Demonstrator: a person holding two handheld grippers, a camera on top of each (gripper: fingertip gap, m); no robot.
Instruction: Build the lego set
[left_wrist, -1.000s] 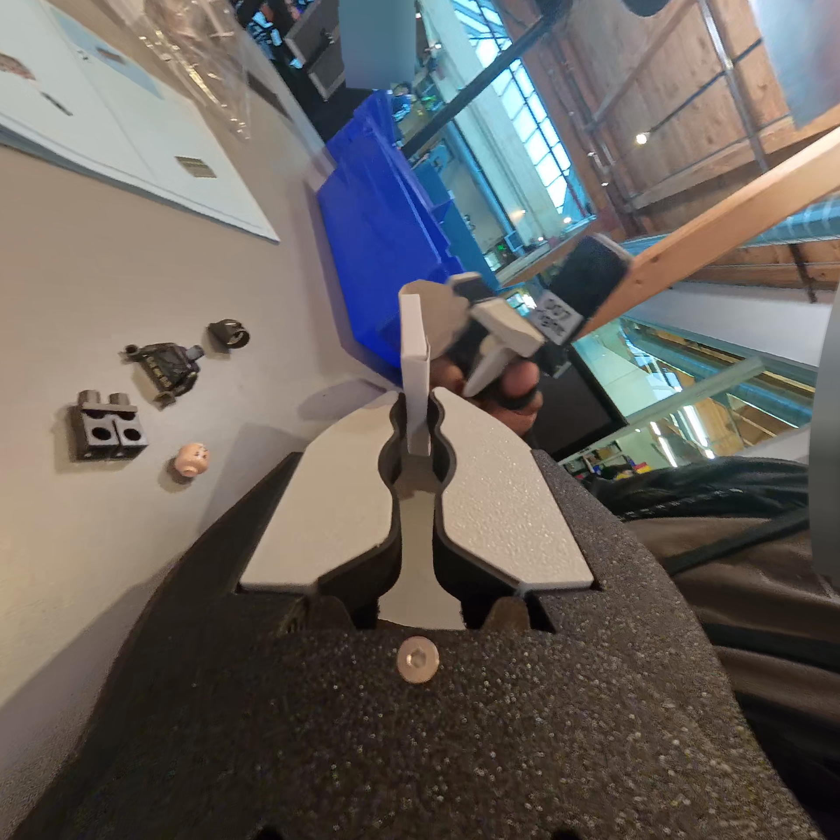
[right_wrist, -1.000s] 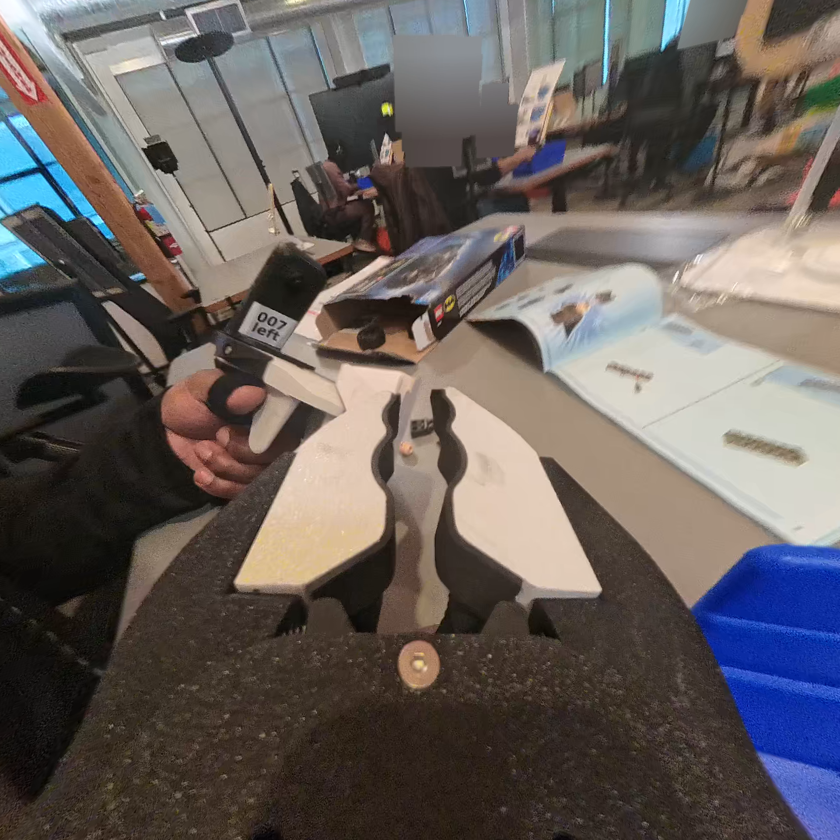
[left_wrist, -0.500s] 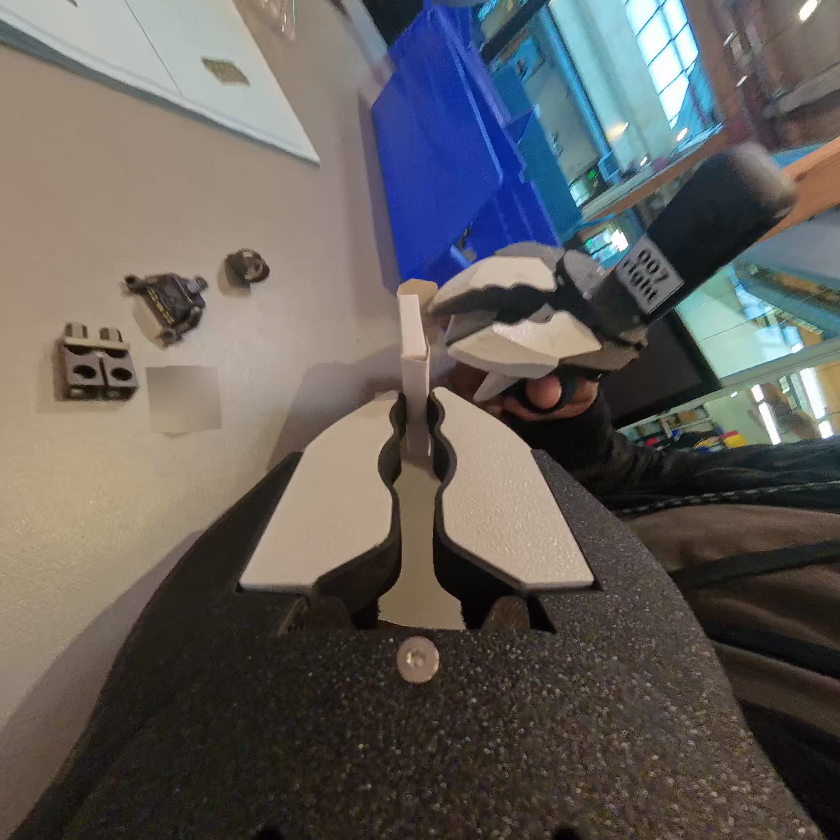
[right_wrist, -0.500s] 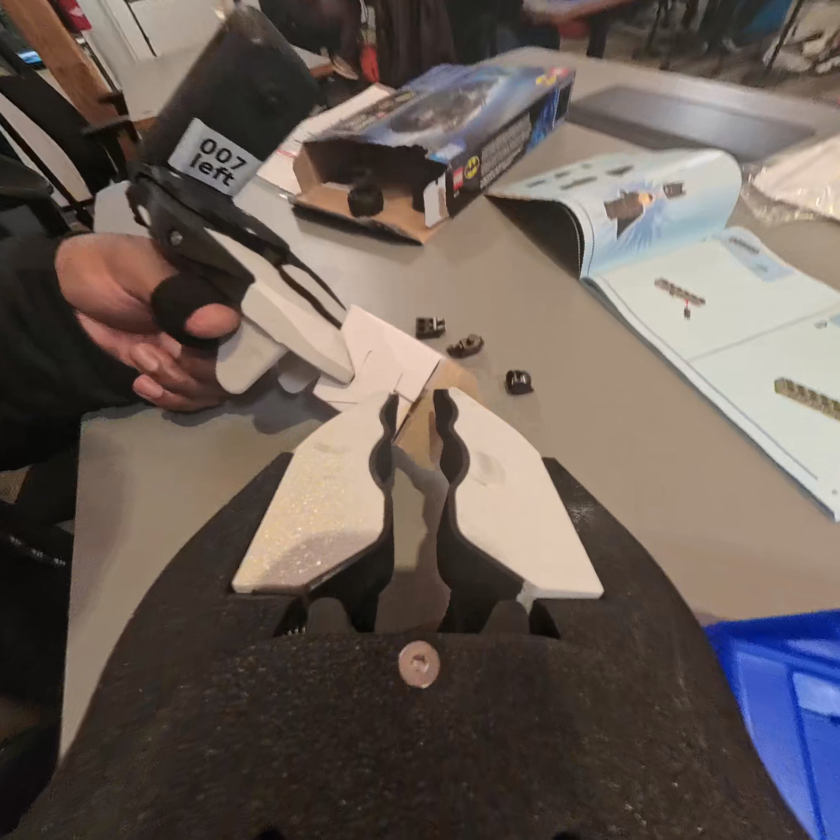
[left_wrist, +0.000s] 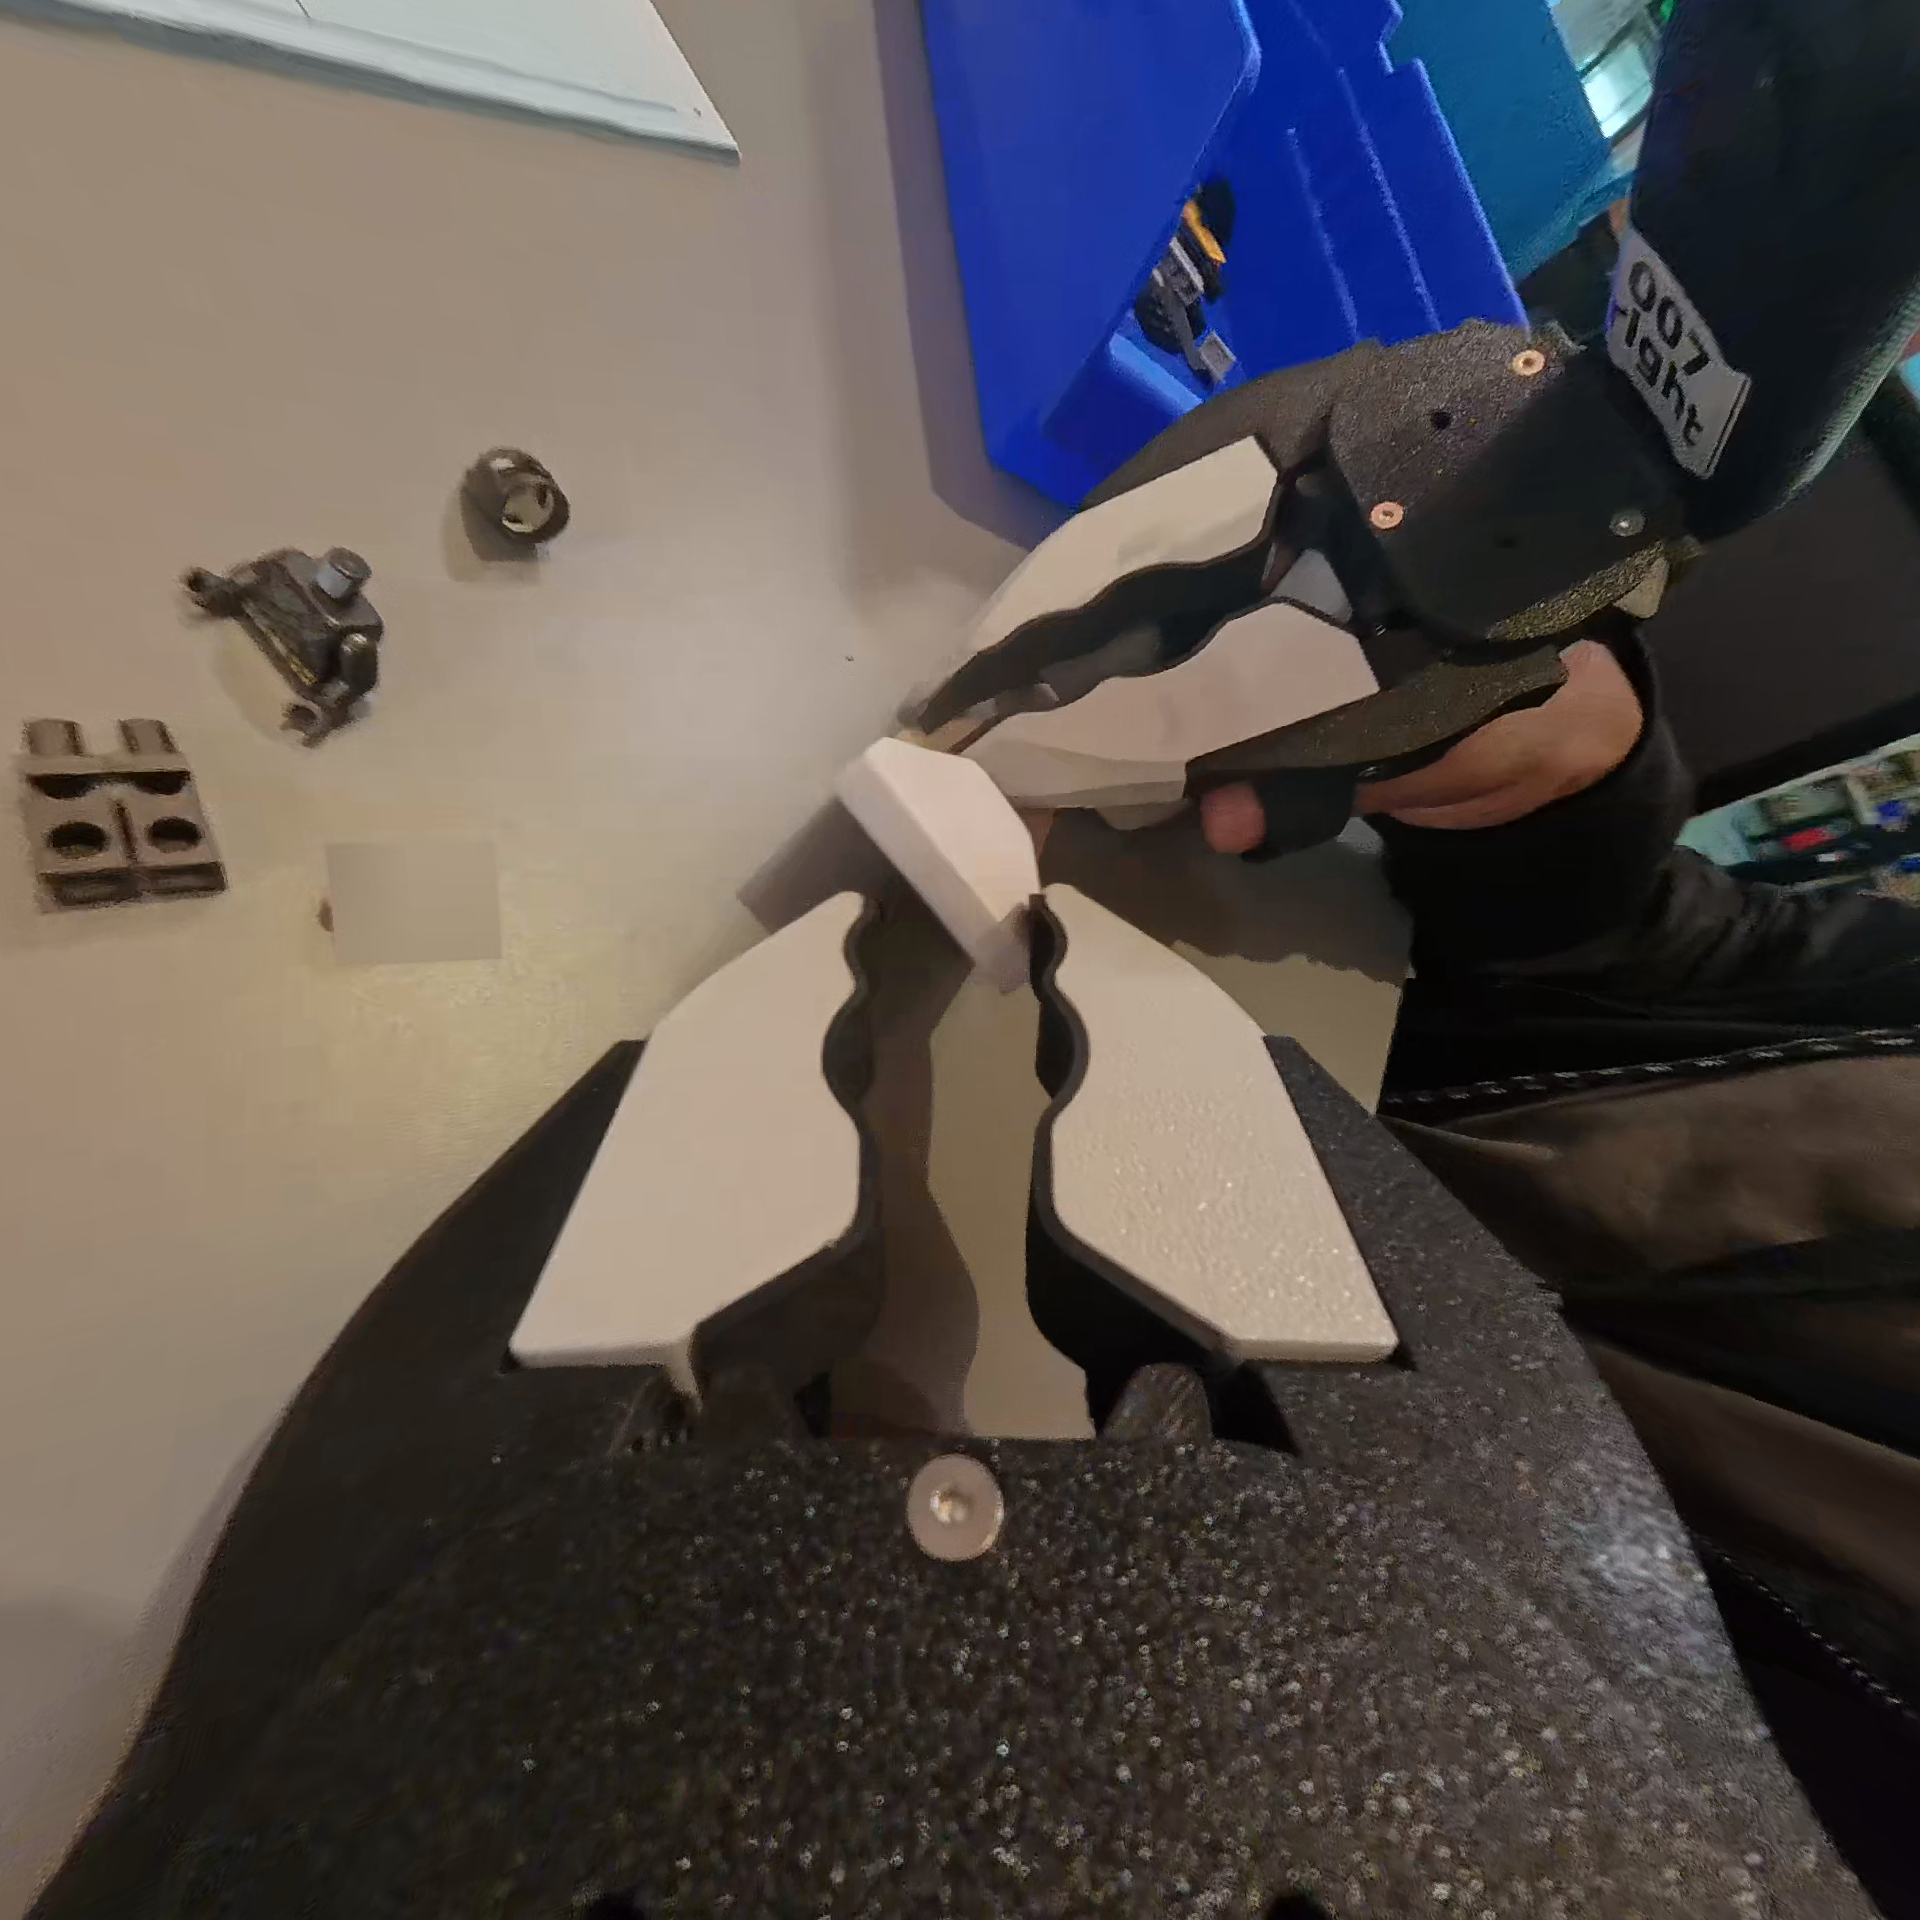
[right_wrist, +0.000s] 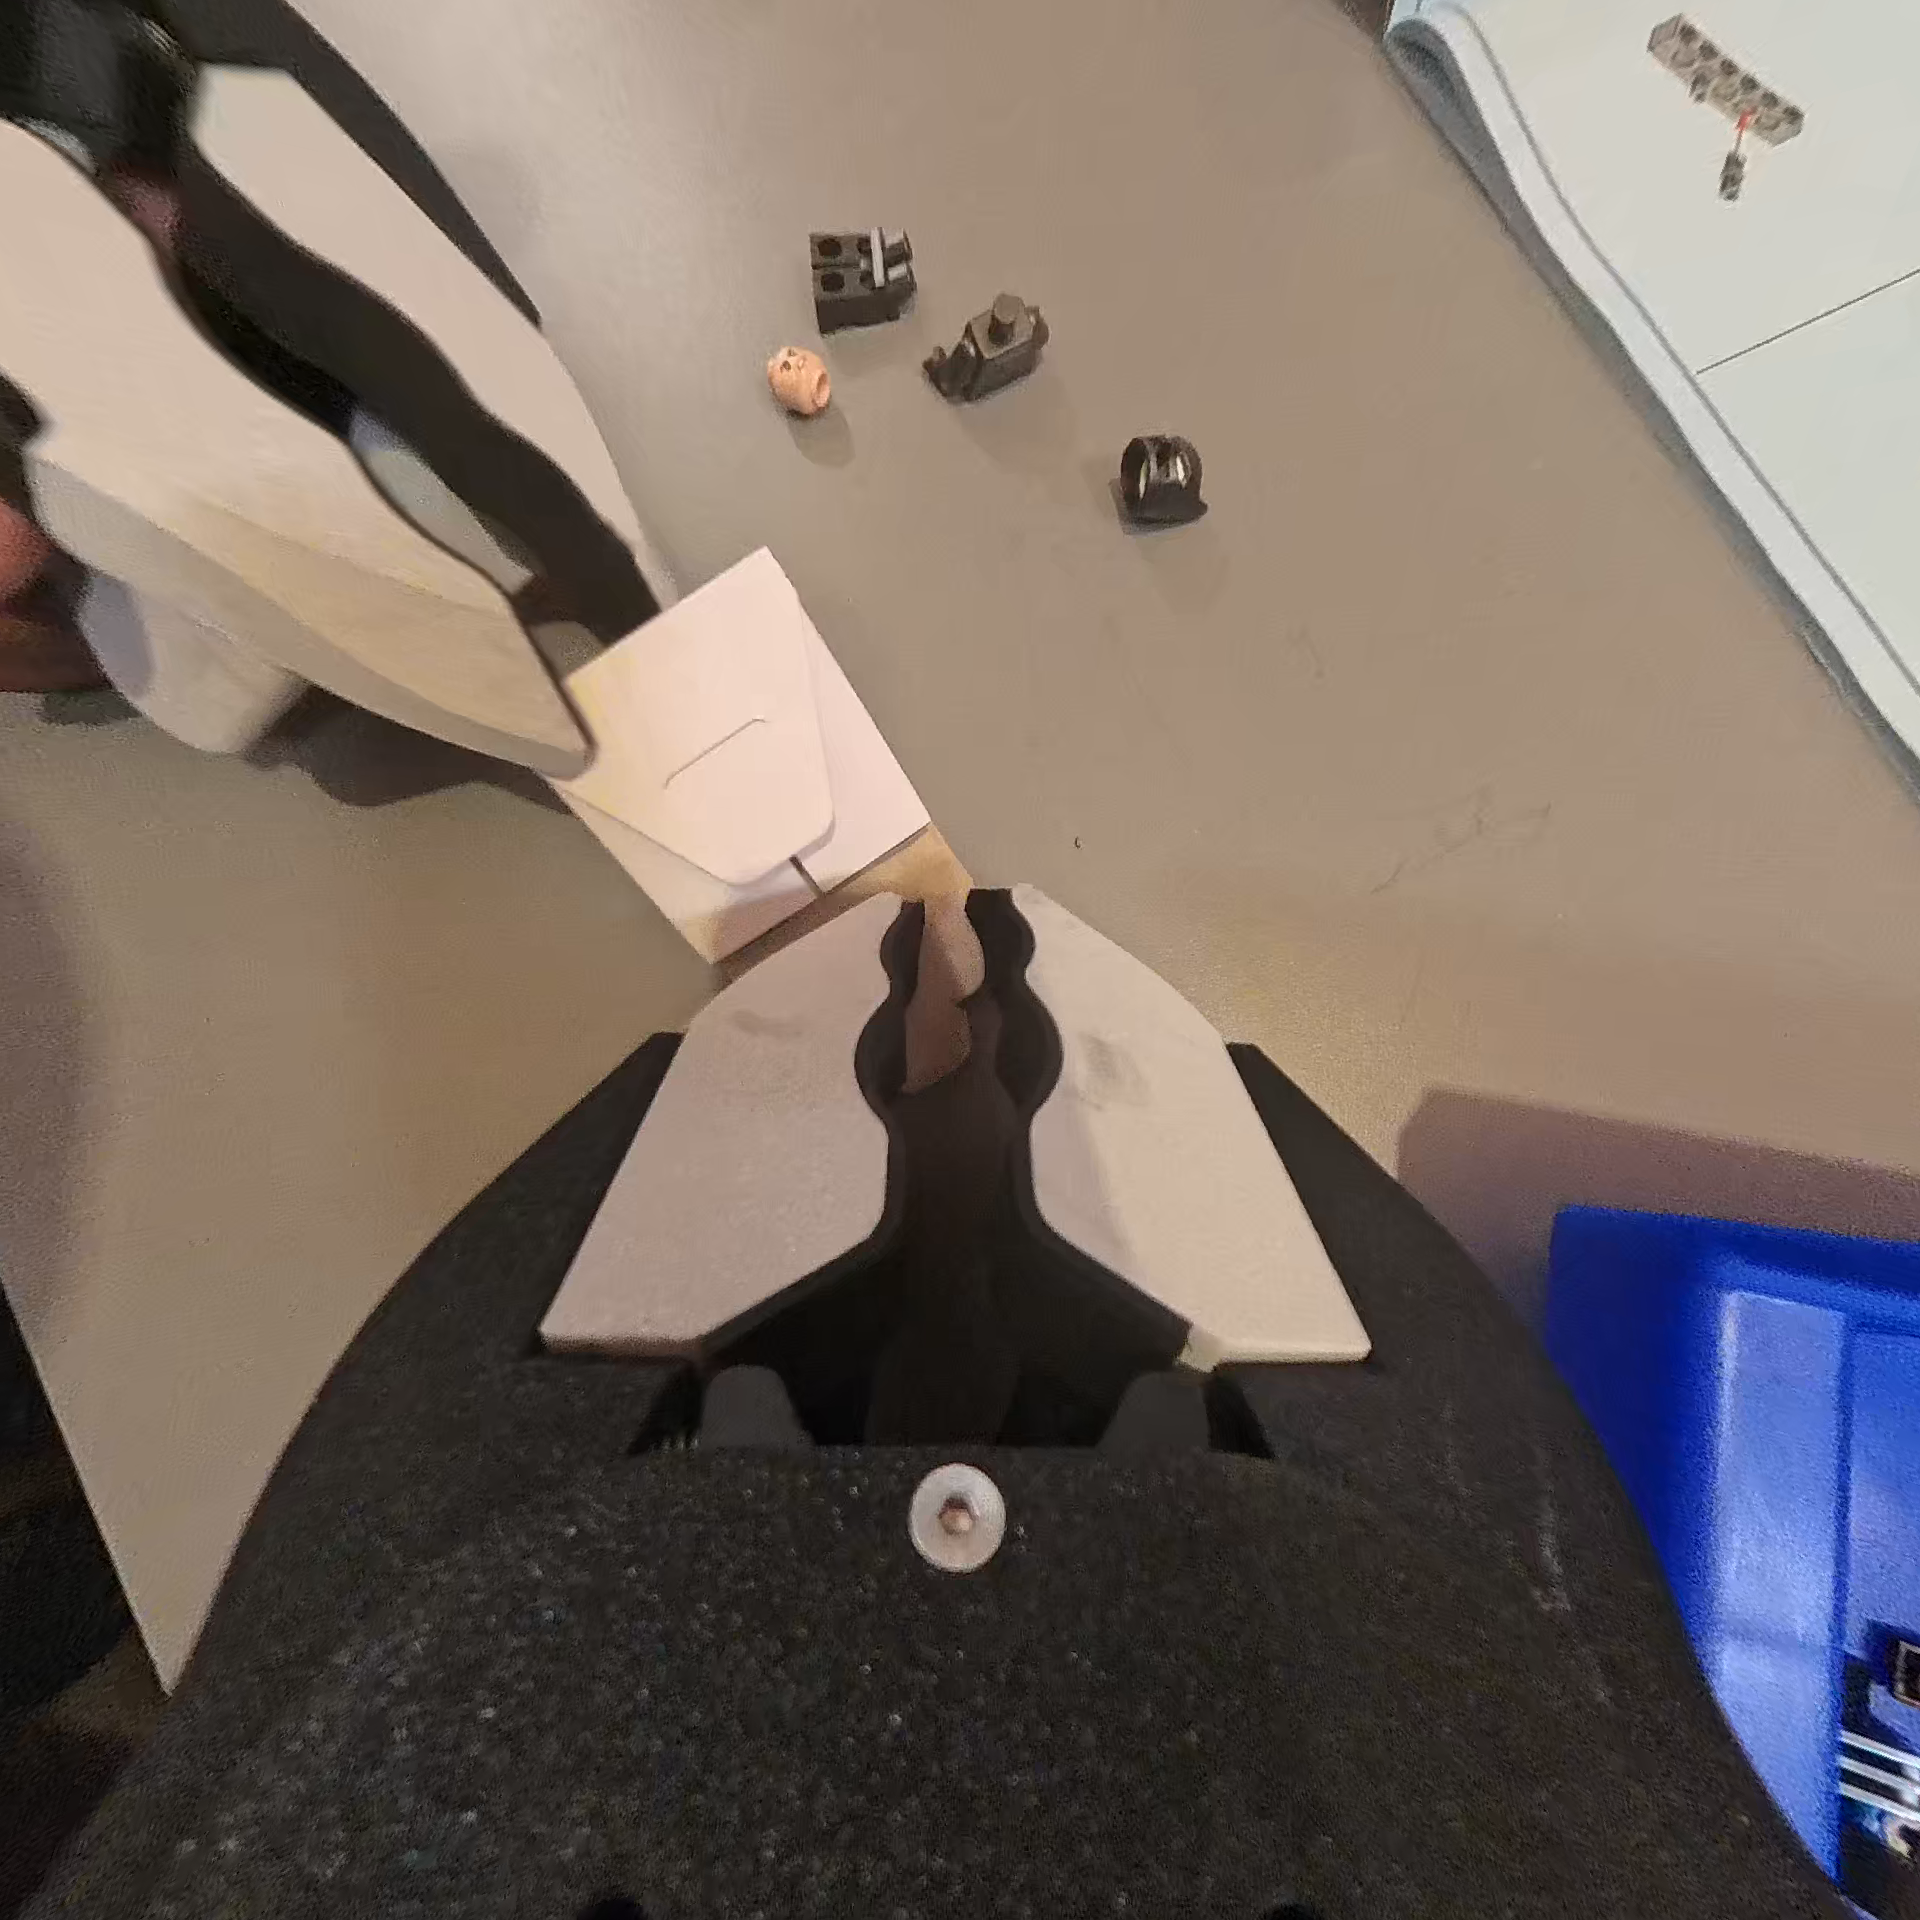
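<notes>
A small white cardboard box (left_wrist: 935, 831) lies slantwise across my left gripper (left_wrist: 951, 904). The jaws stand open: one box corner rests against the right finger (left_wrist: 1049, 935), and there is a dark gap on the left pad's side. My right gripper (right_wrist: 961, 904) is shut on the box's tan flap (right_wrist: 940, 977), which sticks out of the white box (right_wrist: 748, 748). The left wrist view shows the right gripper (left_wrist: 920, 717) pinching that flap at the box's far end. The right wrist view shows the left gripper (right_wrist: 608, 665) at the box's other end.
On the grey table lie dark toy-figure legs (right_wrist: 860, 275), a torso (right_wrist: 987, 353), a small head (right_wrist: 798, 379) and a black helmet piece (right_wrist: 1162, 478). A blue bin (right_wrist: 1745, 1455) stands at the right, an open booklet (right_wrist: 1714, 260) beyond.
My left jaws opened and the box, held upright before, now lies tilted in them. My right gripper came in and shut on the box's flap. Both grippers dropped toward the table.
</notes>
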